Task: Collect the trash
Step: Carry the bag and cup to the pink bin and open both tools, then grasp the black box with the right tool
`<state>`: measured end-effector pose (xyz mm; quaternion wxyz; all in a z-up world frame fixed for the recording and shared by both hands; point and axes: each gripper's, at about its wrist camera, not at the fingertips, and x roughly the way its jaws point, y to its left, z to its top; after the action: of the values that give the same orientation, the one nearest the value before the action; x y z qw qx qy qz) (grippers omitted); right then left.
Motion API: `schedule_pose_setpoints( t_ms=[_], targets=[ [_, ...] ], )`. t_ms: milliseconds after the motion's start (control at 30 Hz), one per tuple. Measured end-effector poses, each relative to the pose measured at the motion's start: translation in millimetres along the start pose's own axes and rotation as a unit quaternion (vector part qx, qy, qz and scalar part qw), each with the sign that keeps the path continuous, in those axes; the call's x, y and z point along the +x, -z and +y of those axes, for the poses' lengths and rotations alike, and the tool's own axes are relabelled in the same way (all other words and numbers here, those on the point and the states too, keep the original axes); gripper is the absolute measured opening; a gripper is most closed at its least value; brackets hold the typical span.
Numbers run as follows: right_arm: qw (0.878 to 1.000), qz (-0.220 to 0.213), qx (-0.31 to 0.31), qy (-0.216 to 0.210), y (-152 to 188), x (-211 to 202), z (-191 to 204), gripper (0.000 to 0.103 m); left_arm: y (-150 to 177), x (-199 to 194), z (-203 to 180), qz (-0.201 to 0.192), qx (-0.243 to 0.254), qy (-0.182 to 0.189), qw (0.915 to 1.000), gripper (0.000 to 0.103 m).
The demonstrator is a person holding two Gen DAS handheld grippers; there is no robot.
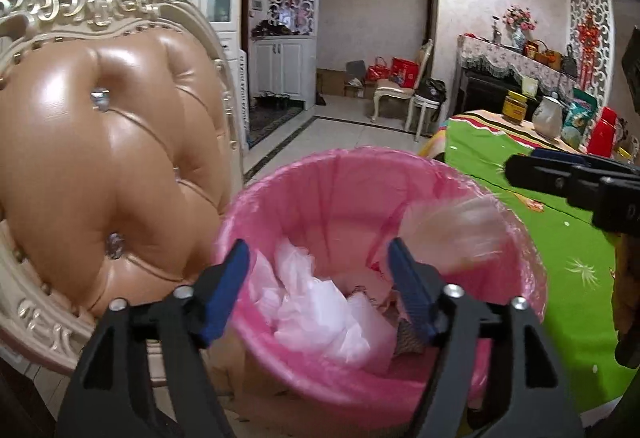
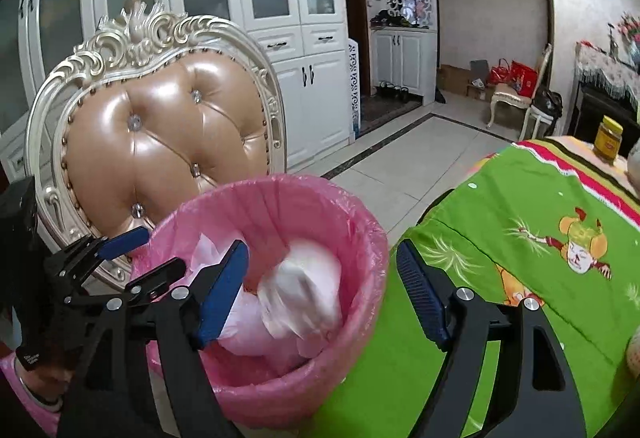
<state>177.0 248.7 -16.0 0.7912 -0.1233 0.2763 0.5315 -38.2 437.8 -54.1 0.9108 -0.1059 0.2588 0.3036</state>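
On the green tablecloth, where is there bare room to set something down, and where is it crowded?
The near stretch of the green tablecloth, between the pink-lined trash bin and the cartoon print, lies bare. The far end is crowded: a yellow-lidded jar, a white jug and a red container stand together there. Floor tiles past the bin are also bare.

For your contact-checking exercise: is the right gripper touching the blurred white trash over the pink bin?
Apart. The right wrist view shows the right gripper open, its fingers clear of the white trash, which is blurred.

Left gripper (image 1: 318,270) fingers apart, right gripper (image 2: 322,274) likewise, seemingly empty
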Motion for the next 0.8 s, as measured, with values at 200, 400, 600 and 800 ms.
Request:
schedule_pose_setpoints(
  t_ms=[200,400,600,800],
  targets=[
    [1.000,-0.011,-0.003,0.027,12,-31,-15,0.073,3,-21,1,-0.010,-0.011,-0.014,0.9998,0.090],
    [0.997,-0.010,0.006,0.072,41,-71,-45,0.073,1,-38,-33,-0.021,0.014,0.013,0.9996,0.096],
    [0.991,-0.001,0.021,0.130,74,-111,-85,0.073,3,-52,-100,-0.031,0.083,0.058,0.9944,0.096],
    [0.982,0.002,0.056,0.182,109,-156,-134,0.073,10,-60,-181,-0.018,0.133,0.131,0.9822,0.097]
  ],
)
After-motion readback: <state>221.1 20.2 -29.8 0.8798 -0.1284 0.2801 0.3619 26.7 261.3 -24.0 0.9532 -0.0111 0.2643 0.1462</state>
